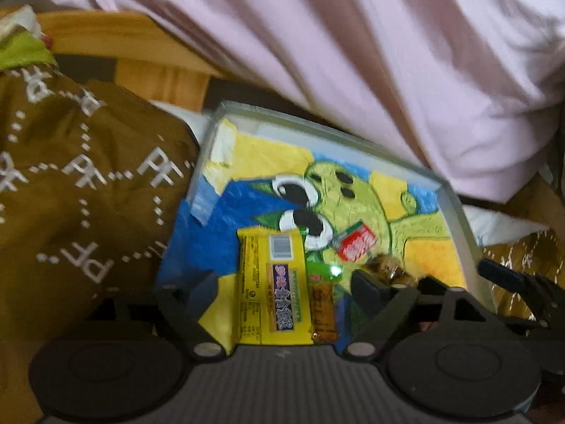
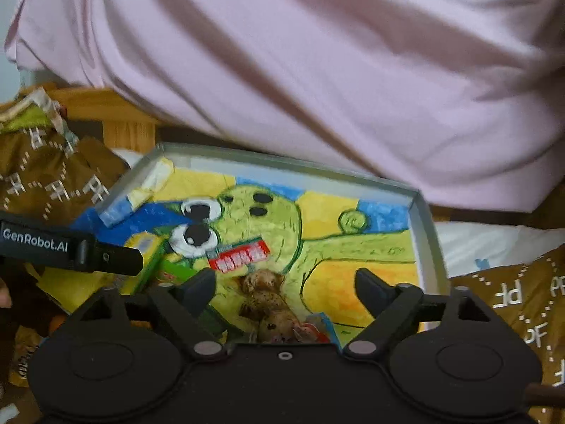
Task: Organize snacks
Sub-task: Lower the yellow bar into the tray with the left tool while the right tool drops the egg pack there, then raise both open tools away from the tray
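Here both grippers (image 1: 282, 286) (image 2: 285, 288) gape inside tray rim (image 2: 429, 233).

The tray (image 1: 455, 208) is showing a green cartoon figure on yellow and blue. The snack packet (image 1: 270, 282) is showing yellow. The cloth (image 1: 88, 183) at left is showing brown with white lettering.

We see our left hand-held gripper (image 1: 282, 291) spread wide over the painted tray (image 1: 455, 219); a yellow snack packet (image 1: 270, 282) lies loose between its fingers, brown patterned cloth (image 1: 81, 183) at nine o'clock.
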`<action>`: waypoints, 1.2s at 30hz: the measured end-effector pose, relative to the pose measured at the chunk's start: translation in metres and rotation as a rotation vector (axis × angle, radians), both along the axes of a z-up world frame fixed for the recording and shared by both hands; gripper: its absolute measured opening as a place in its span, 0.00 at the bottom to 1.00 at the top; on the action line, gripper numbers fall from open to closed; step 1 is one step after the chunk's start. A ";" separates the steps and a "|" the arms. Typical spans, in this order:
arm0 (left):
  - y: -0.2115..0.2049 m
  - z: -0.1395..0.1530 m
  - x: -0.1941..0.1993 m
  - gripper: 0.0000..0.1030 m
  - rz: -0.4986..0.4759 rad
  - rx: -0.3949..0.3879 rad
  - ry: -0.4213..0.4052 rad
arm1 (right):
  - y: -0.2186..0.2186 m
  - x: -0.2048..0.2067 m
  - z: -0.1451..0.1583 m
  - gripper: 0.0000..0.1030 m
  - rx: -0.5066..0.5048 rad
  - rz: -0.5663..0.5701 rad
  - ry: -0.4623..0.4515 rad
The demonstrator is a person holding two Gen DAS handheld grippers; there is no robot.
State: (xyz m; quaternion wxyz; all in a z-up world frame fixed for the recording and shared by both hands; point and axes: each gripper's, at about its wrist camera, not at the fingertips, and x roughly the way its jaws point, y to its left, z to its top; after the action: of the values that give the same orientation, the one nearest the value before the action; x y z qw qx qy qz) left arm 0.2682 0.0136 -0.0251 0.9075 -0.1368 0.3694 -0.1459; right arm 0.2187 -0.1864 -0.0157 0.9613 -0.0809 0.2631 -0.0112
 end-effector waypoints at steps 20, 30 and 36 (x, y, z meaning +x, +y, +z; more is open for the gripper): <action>0.008 0.084 -0.121 1.00 0.133 0.125 -0.259 | -0.003 -0.128 0.068 0.99 0.093 -0.073 -0.337; 0.019 0.085 -0.188 1.00 0.150 0.139 -0.299 | 0.001 -0.191 0.067 0.99 0.138 -0.071 -0.325; 0.025 0.086 -0.216 1.00 0.166 0.203 -0.326 | 0.009 -0.219 0.063 0.99 0.146 -0.065 -0.313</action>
State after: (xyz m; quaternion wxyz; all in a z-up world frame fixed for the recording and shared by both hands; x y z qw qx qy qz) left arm 0.0526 0.0385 0.0613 0.9733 -0.0492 0.2179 -0.0530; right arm -0.0002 -0.1770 0.0473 0.9930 0.0005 0.1129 -0.0355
